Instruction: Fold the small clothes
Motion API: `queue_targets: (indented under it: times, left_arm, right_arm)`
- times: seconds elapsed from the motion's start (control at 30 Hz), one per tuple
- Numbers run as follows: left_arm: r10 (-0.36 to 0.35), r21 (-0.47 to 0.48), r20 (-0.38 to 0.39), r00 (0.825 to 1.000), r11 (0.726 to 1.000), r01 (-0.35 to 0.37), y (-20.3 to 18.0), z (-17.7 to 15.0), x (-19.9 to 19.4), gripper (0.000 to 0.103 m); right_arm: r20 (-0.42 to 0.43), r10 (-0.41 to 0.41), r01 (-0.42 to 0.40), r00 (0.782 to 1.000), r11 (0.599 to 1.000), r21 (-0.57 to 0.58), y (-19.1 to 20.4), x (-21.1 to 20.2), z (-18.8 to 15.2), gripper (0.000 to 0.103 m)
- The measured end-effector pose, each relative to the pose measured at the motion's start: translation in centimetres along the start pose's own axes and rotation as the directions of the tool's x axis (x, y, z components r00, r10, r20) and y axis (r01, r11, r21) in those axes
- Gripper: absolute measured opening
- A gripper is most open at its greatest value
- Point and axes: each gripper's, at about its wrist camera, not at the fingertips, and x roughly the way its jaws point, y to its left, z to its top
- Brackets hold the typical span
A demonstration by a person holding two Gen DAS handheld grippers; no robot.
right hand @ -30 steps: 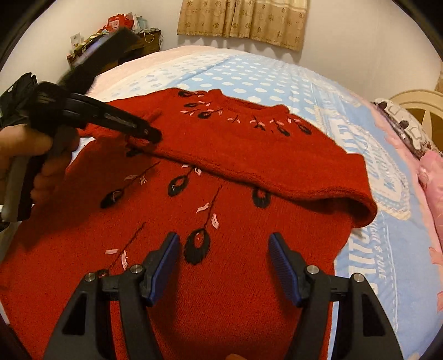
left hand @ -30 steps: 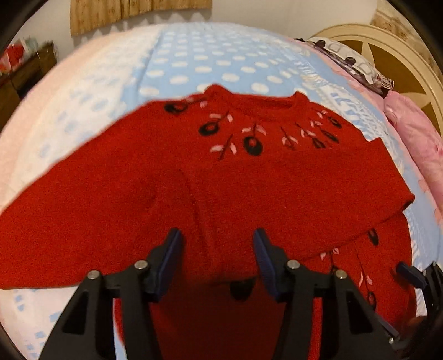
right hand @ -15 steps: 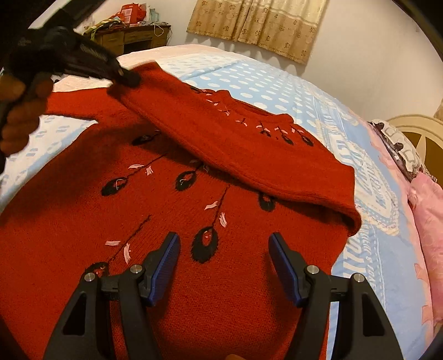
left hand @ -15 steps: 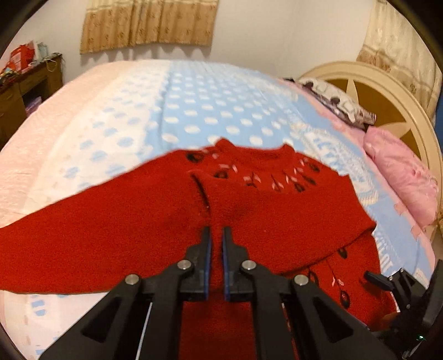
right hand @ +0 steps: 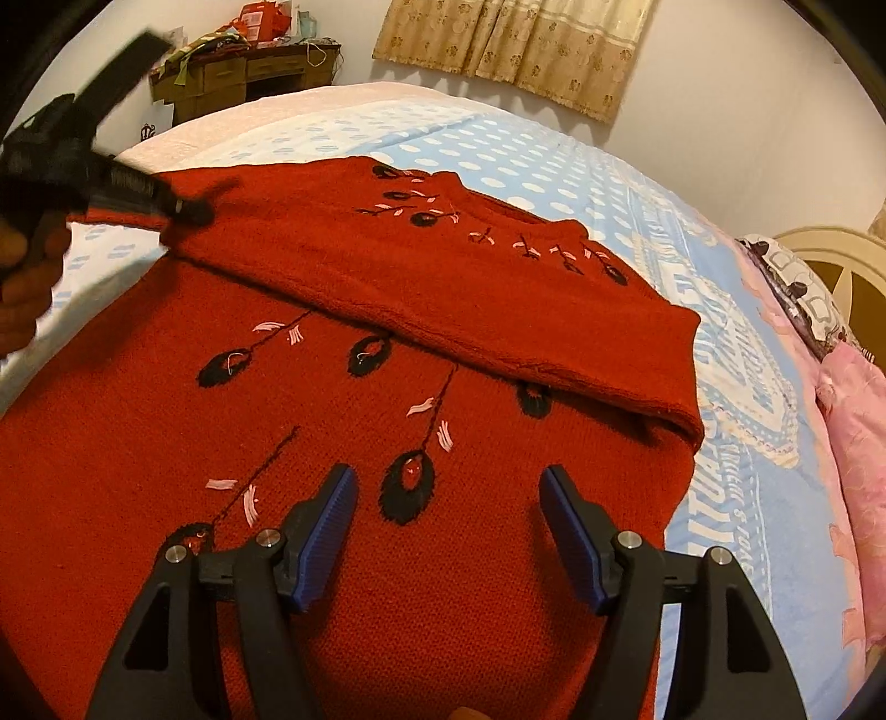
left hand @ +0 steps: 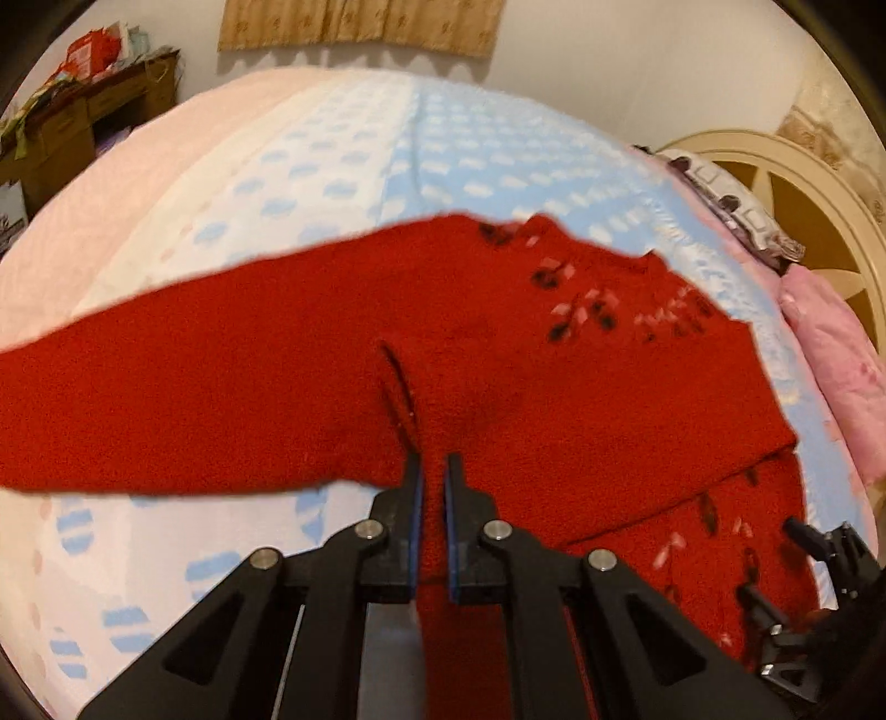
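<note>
A red knitted sweater (right hand: pixel 221 443) with black and pink leaf patterns lies flat on the bed, collar at the far side. One sleeve (right hand: pixel 443 288) is folded across its chest. My left gripper (left hand: pixel 433 471) is shut on the end of that sleeve, with red fabric pinched between its pads and lifted slightly. In the right wrist view the left gripper (right hand: pixel 191 210) shows at the upper left, held by a hand (right hand: pixel 27 266). My right gripper (right hand: pixel 448 531) hangs open over the sweater's lower body, nothing between its fingers.
The bed has a blue and white dotted cover (right hand: pixel 526 166). A pink pillow (right hand: pixel 853 415) and a cream headboard (left hand: pixel 775 183) are at the right. A wooden desk (right hand: pixel 249 72) with clutter stands against the far wall, beside curtains (right hand: pixel 526 50).
My left gripper went from open over the folded sleeve to shut on it, then drew the fabric to the left. The right gripper has stayed open in place.
</note>
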Motion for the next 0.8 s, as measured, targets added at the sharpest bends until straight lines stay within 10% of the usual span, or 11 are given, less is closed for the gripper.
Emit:
queue_targets:
  times: [0.43, 0.8]
  left_arm:
    - [-0.006, -0.042, 0.060, 0.998, 0.999, 0.008, 1.4, -1.5, -1.5, 0.008]
    - [0.004, -0.017, 0.097, 0.995, 1.000, -0.003, 1.4, -2.0, -2.5, 0.053]
  right_arm:
    - [-0.015, -0.015, 0.015, 1.000, 1.000, 0.012, 0.0, 0.4, -0.1, 0.076]
    - [-0.070, 0.080, -0.075, 0.994, 0.995, 0.066, -2.9, -2.0, 0.7, 0.077]
